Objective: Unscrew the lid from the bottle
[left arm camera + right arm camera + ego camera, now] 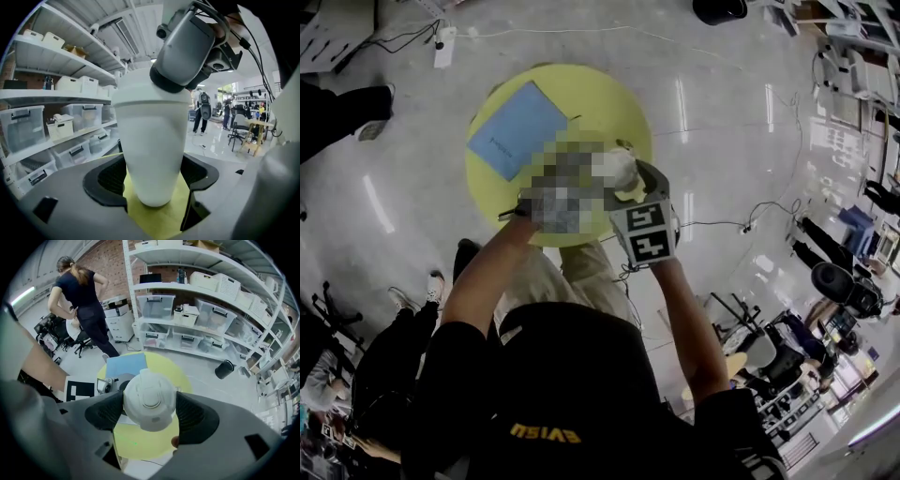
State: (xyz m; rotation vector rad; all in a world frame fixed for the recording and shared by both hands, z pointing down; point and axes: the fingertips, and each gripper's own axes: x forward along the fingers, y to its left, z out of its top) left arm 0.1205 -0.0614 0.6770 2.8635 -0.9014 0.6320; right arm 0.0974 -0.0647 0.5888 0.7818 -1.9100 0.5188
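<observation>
Bottle (pixel 149 136) stands clamped in left tool (pixel 152 177), right tool (pixel 150 412) clenched on its lid (pixel 150 397).

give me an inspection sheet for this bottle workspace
surface: round yellow table on a glossy floor
job's things: white bottle upright on the table, lid on
clutter: blue folder flat on the table
grippers: left tongs closed on the bottle's body; right tongs closed on the lid from above
cables: cable trailing on the floor right of the table; power strip beyond the table
surroundings: shelves with storage bins; a person standing nearby
</observation>
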